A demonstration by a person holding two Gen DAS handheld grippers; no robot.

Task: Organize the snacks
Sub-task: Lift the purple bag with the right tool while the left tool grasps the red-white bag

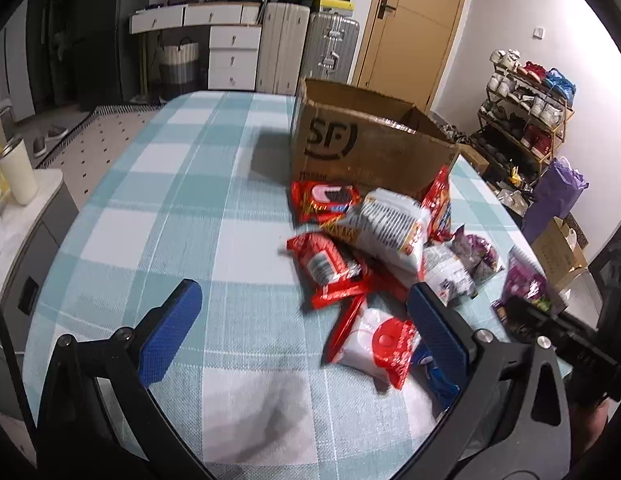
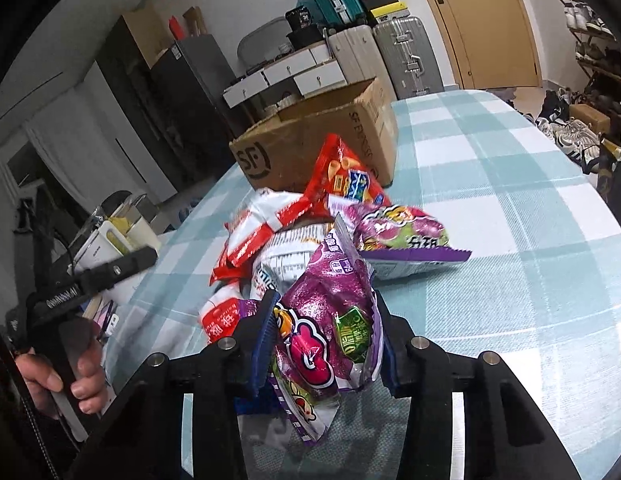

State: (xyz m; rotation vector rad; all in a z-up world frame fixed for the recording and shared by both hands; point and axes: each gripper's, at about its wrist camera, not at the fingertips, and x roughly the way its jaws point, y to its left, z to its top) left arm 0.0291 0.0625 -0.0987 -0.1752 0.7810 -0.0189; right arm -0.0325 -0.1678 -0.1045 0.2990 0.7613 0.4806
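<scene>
The right hand-held gripper [image 2: 324, 344] is clamped on a purple snack bag [image 2: 330, 320], pads biting both sides of its puffed middle, the bag raised just clear of the heap on the table [image 2: 510, 240]. It looks light, crinkly and air-filled, so the film may slide or the contents crush if squeezed hard; the crimped end seam would probably be a firmer place to pinch. The left hand-held gripper [image 1: 294, 328] hovers released over the checked cloth, nothing between its blue pads [image 1: 170, 328]. Ahead of it lies the pile: red packets [image 1: 326, 268] and a white pouch [image 1: 390, 228], soft and slick. Behind the pile waits the open cardboard box [image 1: 370, 140], likely the destination.
</scene>
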